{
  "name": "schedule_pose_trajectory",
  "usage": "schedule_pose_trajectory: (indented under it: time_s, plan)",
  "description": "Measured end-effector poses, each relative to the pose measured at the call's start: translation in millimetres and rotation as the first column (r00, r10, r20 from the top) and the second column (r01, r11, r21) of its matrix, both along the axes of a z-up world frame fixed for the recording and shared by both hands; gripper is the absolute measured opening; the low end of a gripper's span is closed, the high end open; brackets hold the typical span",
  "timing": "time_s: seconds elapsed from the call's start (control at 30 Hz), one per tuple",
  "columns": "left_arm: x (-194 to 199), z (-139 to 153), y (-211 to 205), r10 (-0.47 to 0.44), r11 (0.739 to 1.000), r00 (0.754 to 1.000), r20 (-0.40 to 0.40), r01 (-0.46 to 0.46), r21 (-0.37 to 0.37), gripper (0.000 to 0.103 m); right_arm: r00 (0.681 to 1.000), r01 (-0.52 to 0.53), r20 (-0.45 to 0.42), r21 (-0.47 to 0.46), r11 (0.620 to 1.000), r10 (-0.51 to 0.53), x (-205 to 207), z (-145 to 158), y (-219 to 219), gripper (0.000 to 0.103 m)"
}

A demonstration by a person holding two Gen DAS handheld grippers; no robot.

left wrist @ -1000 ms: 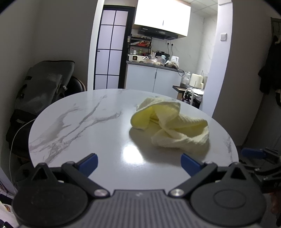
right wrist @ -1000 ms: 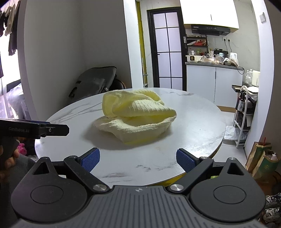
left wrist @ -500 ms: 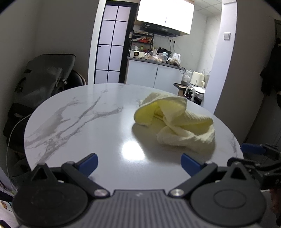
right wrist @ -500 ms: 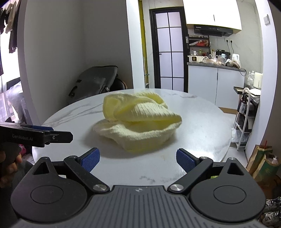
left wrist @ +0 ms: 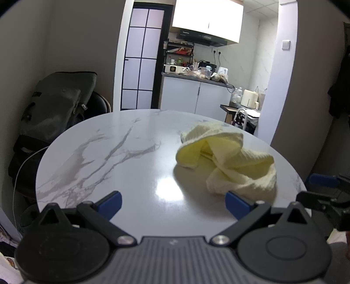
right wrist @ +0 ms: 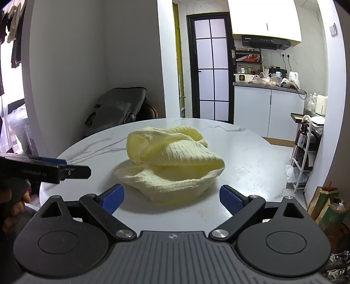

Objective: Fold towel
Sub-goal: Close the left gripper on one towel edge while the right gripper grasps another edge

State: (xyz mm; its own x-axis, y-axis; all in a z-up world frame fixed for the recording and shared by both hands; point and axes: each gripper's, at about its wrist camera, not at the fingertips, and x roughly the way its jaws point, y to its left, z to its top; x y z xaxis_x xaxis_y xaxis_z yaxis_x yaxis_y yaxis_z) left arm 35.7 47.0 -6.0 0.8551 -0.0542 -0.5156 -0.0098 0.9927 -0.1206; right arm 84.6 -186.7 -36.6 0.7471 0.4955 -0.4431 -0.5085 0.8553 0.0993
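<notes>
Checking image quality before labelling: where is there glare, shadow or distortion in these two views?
Left wrist view: a bright glare patch on the marble table beside the yellow towel, which casts a soft shadow toward the camera; the overhead cabinet is blown out. Right wrist view: the towel looks sharp, with a shadow under its near edge; fisheye bends the walls and darkens the corners.

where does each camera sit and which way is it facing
Left wrist: sits on the left gripper, jaws open, facing across the marble table toward the kitchen; the yellow towel lies ahead to the right, and the right gripper shows at the right edge.
Right wrist: sits on the right gripper, jaws open, facing the towel head on; the left gripper and hand show at left.
Shared: towel, table, grey bag, kitchen.
</notes>
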Motion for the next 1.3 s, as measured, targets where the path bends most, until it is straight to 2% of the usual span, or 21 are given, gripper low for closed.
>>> schedule_pose_trajectory:
  time_s: [0.07,0.17,0.27,0.37,0.47,0.6,0.87,1.3]
  plan:
    - [2,1,-2,0.0,1.0,1.0,-0.001,0.0,0.009,0.099,1.0,-0.009,0.003,-0.002,1.0,0.009,2,1,-1,0.095]
    - [6,4,-4,0.0,1.0,1.0,0.001,0.0,0.023,0.096,1.0,-0.015,0.001,-0.007,1.0,0.015,8,4,-4,0.085]
    - [10,5,-4,0.0,1.0,1.0,0.002,0.0,0.025,0.093,1.0,-0.027,0.006,-0.014,1.0,0.027,14,7,-7,0.079]
    - [16,7,-5,-0.003,0.999,1.0,0.006,0.003,0.036,0.089,0.999,-0.04,0.017,-0.035,0.999,0.041,21,9,-7,0.078]
    - [22,8,-5,-0.014,0.999,1.0,0.019,0.013,0.043,0.089,0.998,-0.061,0.029,-0.064,0.996,0.063,32,9,-5,0.072]
    - [33,4,1,-0.047,0.999,0.999,0.001,0.047,-0.007,0.084,0.995,-0.099,0.022,-0.068,0.993,0.1,47,10,-6,0.063]
    - [56,5,4,-0.05,0.999,0.999,-0.006,0.05,0.013,0.084,0.993,-0.107,0.04,-0.098,0.989,0.111,65,20,-14,0.063]
    - [81,13,6,-0.077,0.996,0.996,-0.044,0.078,0.038,0.084,0.99,-0.141,0.008,-0.155,0.978,0.144,91,40,-10,0.064]
